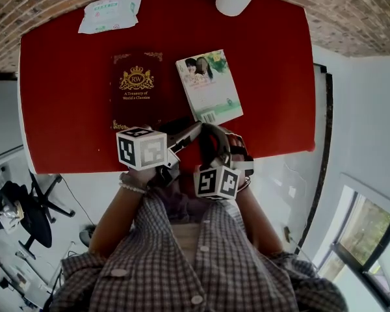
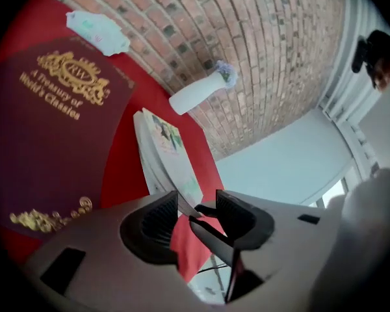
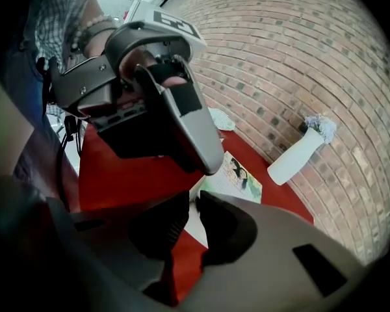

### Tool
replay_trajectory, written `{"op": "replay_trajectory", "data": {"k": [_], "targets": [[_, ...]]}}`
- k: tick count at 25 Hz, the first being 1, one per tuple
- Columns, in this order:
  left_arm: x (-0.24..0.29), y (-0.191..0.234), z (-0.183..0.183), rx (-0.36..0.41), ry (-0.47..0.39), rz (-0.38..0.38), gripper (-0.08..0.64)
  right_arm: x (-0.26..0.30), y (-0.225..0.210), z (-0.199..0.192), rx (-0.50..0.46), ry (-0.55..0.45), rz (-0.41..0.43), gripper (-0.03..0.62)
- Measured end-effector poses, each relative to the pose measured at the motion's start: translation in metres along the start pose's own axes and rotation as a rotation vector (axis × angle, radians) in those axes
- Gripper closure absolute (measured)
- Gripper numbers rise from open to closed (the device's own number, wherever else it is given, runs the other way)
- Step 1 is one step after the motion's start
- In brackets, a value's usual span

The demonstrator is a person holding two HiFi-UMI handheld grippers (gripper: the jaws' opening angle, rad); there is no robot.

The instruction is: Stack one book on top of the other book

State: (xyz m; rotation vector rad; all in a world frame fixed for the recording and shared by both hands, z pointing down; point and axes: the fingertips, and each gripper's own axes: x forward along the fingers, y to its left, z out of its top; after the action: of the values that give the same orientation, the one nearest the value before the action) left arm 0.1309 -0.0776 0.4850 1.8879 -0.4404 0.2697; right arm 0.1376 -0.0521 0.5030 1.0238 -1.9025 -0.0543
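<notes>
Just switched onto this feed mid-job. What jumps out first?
First, the red table with two books side by side: a maroon book with gold print on the left of the head view, and a photo-cover book, askew, on the right. Then both grippers crowding the photo-cover book's near corner. The right gripper seems to pinch it between narrow jaws, while the left gripper is open beside it.
</notes>
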Motion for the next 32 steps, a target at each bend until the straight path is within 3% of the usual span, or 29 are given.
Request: {"op": "replay_trajectory", "data": {"k": [2,4,8,16,20,25,28,30,32], "targets": [[0.006,0.004,0.0,-0.149,-0.034,-0.033,0.381,-0.001,0.0,0.0,-0.009,-0.005,-0.003,0.535],[0.009,0.008,0.003,-0.244,-0.065,-0.046,0.369,-0.001,0.0,0.0,-0.006,-0.011,-0.006,0.535],[0.019,0.013,0.001,-0.254,-0.062,-0.017,0.351,-0.002,-0.001,-0.001,-0.009,-0.013,-0.01,0.535],[0.039,0.034,-0.009,-0.352,-0.033,0.02,0.353,-0.001,0.0,-0.008,-0.037,-0.005,0.0,0.535],[0.04,0.043,-0.011,-0.368,-0.031,0.045,0.445,0.004,0.009,-0.013,-0.113,0.009,0.043,0.525],[0.039,0.048,-0.015,-0.366,-0.022,0.071,0.477,-0.001,0.016,-0.017,-0.203,0.008,0.087,0.532],[0.038,0.05,-0.017,-0.357,-0.012,0.085,0.492,-0.011,0.005,-0.026,-0.078,0.014,0.093,0.535],[0.038,0.05,-0.018,-0.36,-0.009,0.085,0.494,-0.014,-0.013,-0.04,0.076,0.038,0.078,0.534],[0.038,0.051,-0.019,-0.361,-0.006,0.085,0.494,-0.012,-0.036,-0.057,0.235,0.064,0.054,0.481]]}}
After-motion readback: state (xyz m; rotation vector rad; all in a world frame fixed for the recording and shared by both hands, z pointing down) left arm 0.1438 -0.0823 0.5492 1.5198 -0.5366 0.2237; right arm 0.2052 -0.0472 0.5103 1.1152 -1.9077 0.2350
